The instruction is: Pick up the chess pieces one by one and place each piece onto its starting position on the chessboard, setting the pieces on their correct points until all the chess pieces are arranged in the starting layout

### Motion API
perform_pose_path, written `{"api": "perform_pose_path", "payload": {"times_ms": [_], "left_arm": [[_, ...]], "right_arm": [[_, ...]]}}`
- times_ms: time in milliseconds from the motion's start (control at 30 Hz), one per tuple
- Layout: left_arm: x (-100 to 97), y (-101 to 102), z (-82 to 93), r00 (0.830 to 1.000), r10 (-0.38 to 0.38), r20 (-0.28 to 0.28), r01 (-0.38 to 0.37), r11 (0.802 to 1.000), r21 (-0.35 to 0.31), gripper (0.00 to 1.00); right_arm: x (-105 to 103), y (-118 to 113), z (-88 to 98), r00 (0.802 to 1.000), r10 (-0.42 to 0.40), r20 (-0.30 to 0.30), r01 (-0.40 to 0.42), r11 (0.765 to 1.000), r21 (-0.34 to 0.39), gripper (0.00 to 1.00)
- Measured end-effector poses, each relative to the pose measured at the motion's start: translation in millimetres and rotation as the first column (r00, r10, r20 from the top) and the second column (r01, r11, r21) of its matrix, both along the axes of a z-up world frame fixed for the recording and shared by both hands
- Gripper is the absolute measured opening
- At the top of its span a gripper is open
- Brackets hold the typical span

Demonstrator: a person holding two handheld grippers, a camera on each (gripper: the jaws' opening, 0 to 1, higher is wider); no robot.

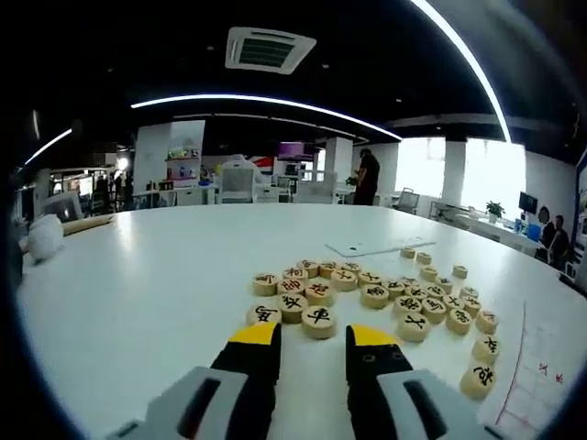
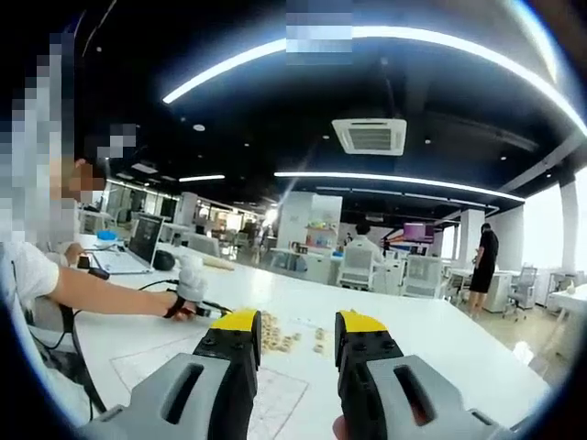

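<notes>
Several round wooden chess pieces [image 1: 367, 293] with black or red characters lie in a loose heap on the white table [image 1: 147, 284]. My left gripper [image 1: 314, 341] stands open just short of the nearest pieces, with nothing between its yellow-tipped jaws. The white chessboard sheet [image 1: 541, 376] with red grid lines shows at the right edge. In the right gripper view the right gripper [image 2: 298, 330] is open and empty, held above the table. Beyond it the heap of pieces [image 2: 284, 337] looks small, and the chessboard sheet [image 2: 275, 399] lies below the jaws.
A person's arm [image 2: 110, 293] with a gloved hand [image 2: 191, 280] reaches over the table from the left, by a laptop [image 2: 138, 247]. A white sheet [image 1: 376, 246] lies past the heap. A white bundle [image 1: 44, 236] sits at the table's left. People stand in the office behind.
</notes>
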State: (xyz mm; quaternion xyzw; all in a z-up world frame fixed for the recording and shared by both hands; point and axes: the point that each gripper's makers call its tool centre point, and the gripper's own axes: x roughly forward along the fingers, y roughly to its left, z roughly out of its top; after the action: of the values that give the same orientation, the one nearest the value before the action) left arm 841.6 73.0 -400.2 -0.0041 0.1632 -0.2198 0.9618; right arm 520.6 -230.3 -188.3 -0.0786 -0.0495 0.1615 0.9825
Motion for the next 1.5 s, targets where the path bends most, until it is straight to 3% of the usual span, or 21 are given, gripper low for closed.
{"api": "perform_pose_path", "payload": {"times_ms": [200, 333, 500, 1067, 1500], "left_arm": [[6.5, -7, 4.3, 0.999, 0.006, 0.046, -0.007, 1.0, 0.014, 0.29], [9.1, -1, 0.6, 0.999, 0.032, 0.033, -0.033, 0.999, 0.031, 0.26], [8.4, -6, -3.8, 0.998, 0.029, 0.05, -0.034, 0.995, 0.096, 0.22], [7.0, -5, -0.4, 0.999, 0.031, 0.038, -0.034, 0.997, 0.072, 0.2], [-21.5, -15, 16.3, 0.997, -0.062, 0.041, 0.059, 0.995, 0.078, 0.2]], "right_arm": [[0, -1, -0.6, 1.0, -0.002, -0.003, 0.002, 1.0, 0.0, 0.33], [2, -1, -2.3, 1.0, -0.002, -0.009, 0.002, 1.0, 0.002, 0.33], [2, 1, -3.0, 1.0, 0.008, -0.013, -0.008, 1.0, 0.001, 0.33], [2, -2, -3.8, 1.0, 0.003, -0.019, -0.003, 1.0, 0.0, 0.33], [0, -2, -2.5, 1.0, -0.002, -0.016, 0.001, 1.0, -0.005, 0.33]]}}
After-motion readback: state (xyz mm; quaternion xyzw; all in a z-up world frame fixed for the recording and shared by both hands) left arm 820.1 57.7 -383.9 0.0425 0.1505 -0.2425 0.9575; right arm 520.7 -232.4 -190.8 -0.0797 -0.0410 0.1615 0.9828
